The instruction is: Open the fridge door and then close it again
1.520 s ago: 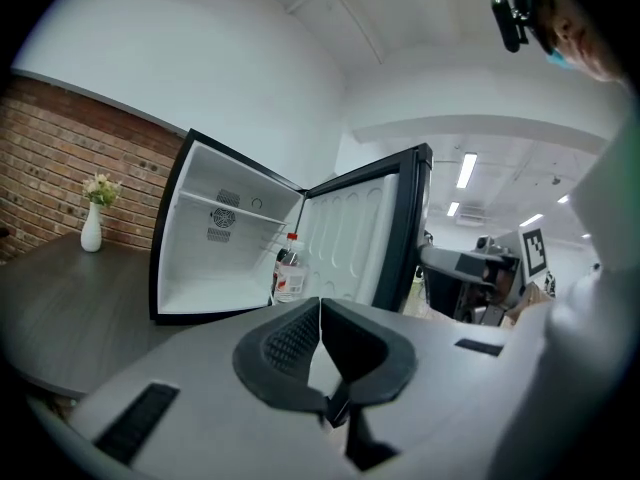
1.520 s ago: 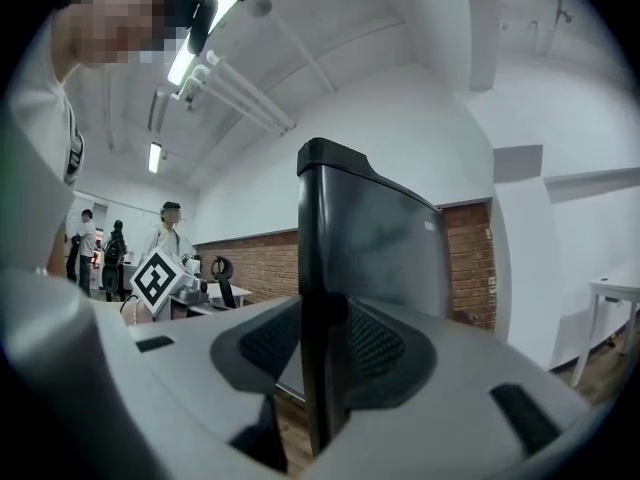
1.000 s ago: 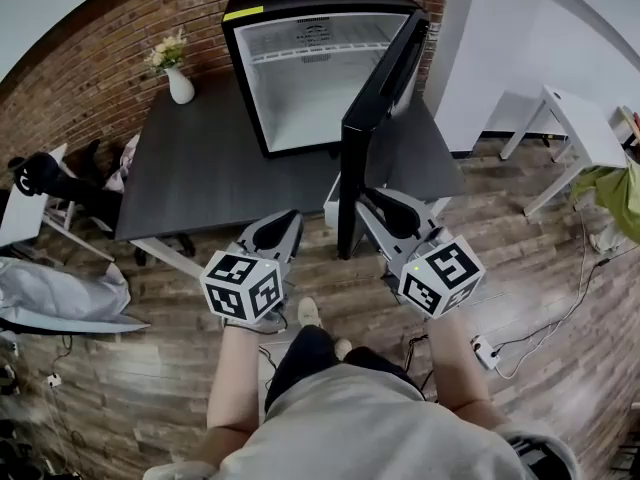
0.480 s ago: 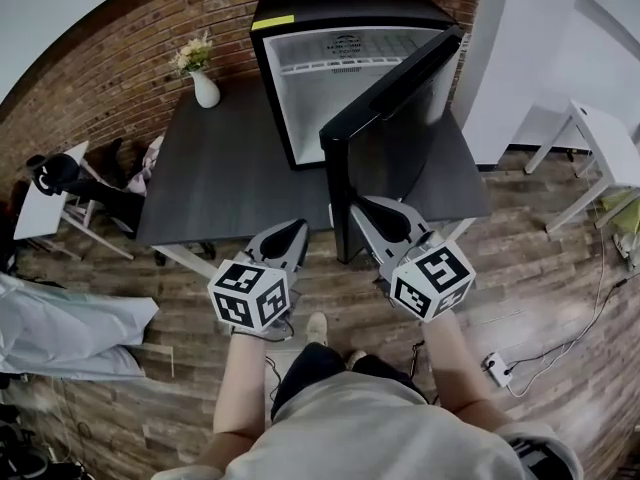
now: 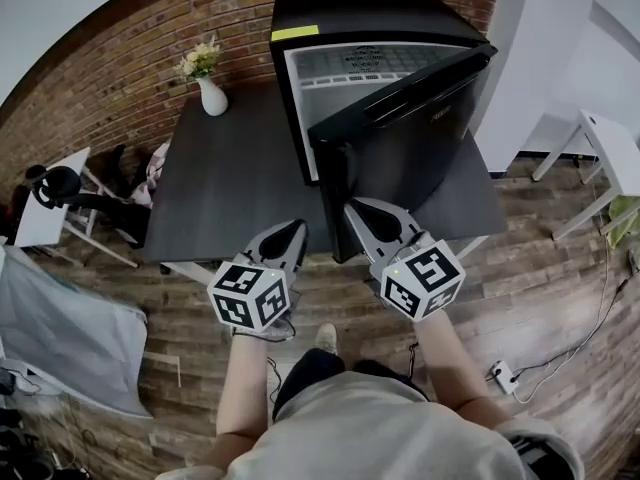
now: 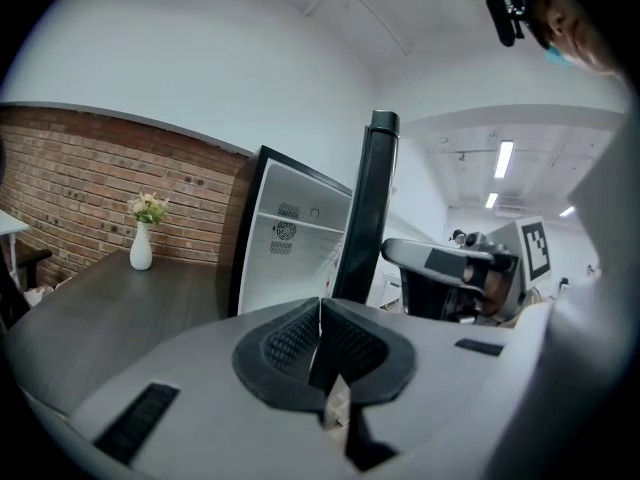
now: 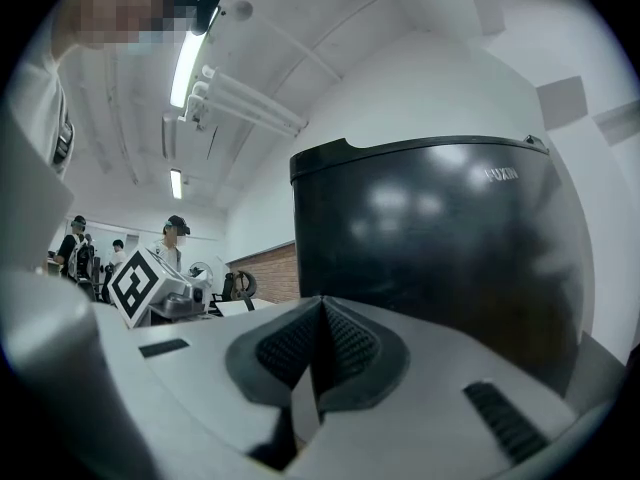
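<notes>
The black mini fridge (image 5: 370,13) sits at the back of the dark table (image 5: 230,178), and its door (image 5: 420,138) stands partly open, swung out at an angle, with the white interior showing behind its free edge. The right gripper (image 5: 352,208) is down by the door's lower corner near that free edge. Its jaws have just snapped together with nothing between them, and the glossy outer face fills its view. Whether the tips actually touch the door can't be told from here. The left gripper (image 5: 290,230) hangs just beside it over the table edge, jaws pressed together and also empty.

The door looks like a rigid slab that should swing easily on its hinge. That shiny face is probably too slick to pinch, so a flat push near the free edge, far from the hinge, seems the best contact. It wants a gentle touch, because a small fridge could slide on the table if shoved. A white vase of flowers (image 5: 210,96) stands well apart to the left.
</notes>
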`<act>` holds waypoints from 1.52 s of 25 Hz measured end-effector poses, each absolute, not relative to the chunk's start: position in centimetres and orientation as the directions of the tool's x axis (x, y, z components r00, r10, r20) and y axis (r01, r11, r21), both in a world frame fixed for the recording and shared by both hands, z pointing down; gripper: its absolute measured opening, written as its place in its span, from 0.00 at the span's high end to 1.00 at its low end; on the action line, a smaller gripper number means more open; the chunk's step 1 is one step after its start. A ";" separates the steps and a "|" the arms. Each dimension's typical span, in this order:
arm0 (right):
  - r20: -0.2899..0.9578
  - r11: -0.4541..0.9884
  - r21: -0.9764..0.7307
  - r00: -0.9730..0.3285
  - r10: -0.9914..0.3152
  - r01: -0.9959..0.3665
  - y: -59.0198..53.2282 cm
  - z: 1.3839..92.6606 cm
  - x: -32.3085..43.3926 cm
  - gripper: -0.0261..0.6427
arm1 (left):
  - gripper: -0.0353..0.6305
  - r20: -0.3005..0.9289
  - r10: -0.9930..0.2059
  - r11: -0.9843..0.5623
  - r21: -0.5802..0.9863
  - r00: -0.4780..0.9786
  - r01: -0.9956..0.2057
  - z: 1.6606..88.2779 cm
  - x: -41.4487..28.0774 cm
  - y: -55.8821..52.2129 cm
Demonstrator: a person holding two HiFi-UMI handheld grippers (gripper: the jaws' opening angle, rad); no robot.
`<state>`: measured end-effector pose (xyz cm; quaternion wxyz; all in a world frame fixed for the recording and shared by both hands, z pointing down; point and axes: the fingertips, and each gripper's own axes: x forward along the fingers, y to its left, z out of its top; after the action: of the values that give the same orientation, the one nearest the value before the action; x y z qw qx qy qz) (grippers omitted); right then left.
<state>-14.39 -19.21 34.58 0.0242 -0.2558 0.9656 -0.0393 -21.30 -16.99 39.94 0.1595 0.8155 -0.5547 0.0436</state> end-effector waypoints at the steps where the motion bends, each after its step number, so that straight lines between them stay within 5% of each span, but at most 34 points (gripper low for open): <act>1: -0.029 0.864 -0.088 -0.866 -0.499 -0.495 -19.7 34.6 -15.0 0.96 | 0.93 0.246 -0.890 -0.336 0.212 0.383 -0.918 39.9 -21.7 -17.5; 38: -0.005 0.770 -0.090 -0.773 -0.634 -0.631 -34.8 34.7 -25.5 0.96 | 0.94 0.180 -0.862 -0.431 0.235 0.475 -0.871 39.4 -32.3 -32.3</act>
<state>-25.52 -34.85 34.73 0.0176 -0.3363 0.9406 -0.0418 -32.35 -32.35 39.39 0.1487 0.8457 -0.5122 0.0161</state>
